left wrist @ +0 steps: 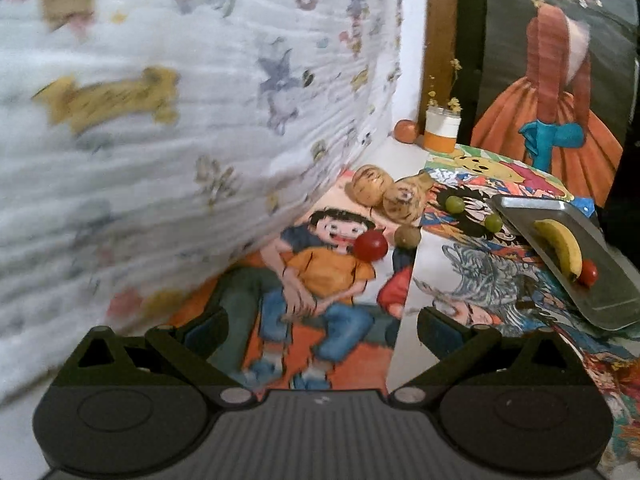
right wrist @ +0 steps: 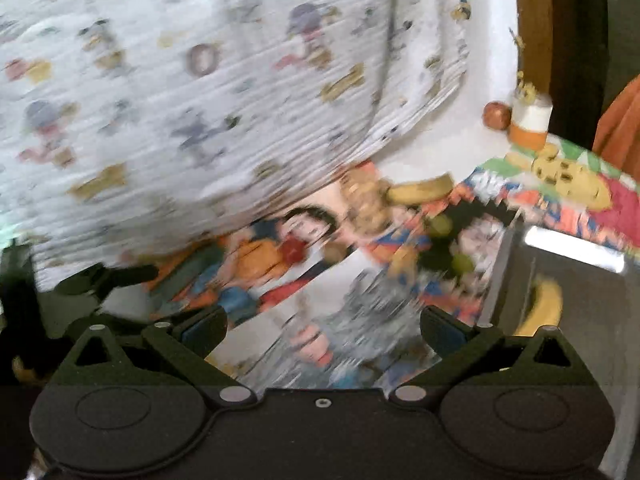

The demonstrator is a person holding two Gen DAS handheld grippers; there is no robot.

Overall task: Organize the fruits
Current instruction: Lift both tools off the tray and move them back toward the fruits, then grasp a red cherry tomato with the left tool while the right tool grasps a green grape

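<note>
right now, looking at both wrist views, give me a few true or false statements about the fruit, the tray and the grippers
1. A banana lies in the metal tray. True.
2. The tray holds two green grapes. False: the green grapes lie on the printed sheets outside it.
3. The left gripper is open and empty. True.
4. The right gripper grips a tomato. False: it is open, holding nothing.
5. A red tomato lies outside the tray. True.

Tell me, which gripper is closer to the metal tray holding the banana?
Right. The right gripper is at the edge of the metal tray, which sits just beside its right finger. The left gripper is farther: the tray lies ahead, off to its right.
</note>
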